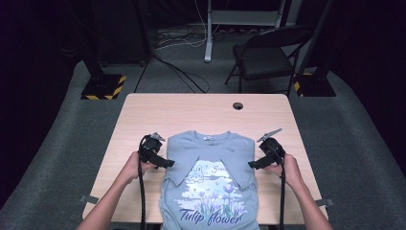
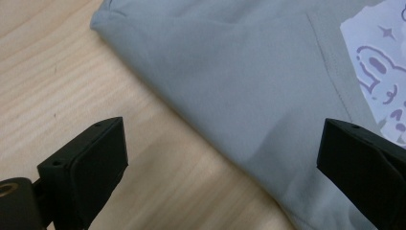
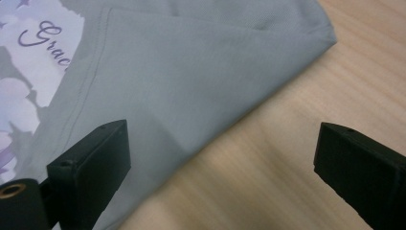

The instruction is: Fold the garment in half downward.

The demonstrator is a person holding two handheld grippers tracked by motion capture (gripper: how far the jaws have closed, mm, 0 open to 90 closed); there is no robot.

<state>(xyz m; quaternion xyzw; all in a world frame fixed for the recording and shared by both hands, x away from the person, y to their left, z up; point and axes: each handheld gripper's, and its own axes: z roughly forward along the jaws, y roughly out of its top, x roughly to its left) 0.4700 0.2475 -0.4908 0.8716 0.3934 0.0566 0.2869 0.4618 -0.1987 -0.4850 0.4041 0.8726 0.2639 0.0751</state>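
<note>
T-shirt lies on table, centre to 6 o'clock, hem over near edge, collar toward 12 o'clock. Both sleeves folded in over chest. Left gripper at 9 o'clock of shirt, at folded edge, jaws apart. Right gripper at 3 o'clock of shirt, at other folded edge, jaws apart. Table hole at 1 o'clock, behind shirt. Chair on floor beyond table, at 1 o'clock. Stand base on floor at 10 o'clock of table.
</note>
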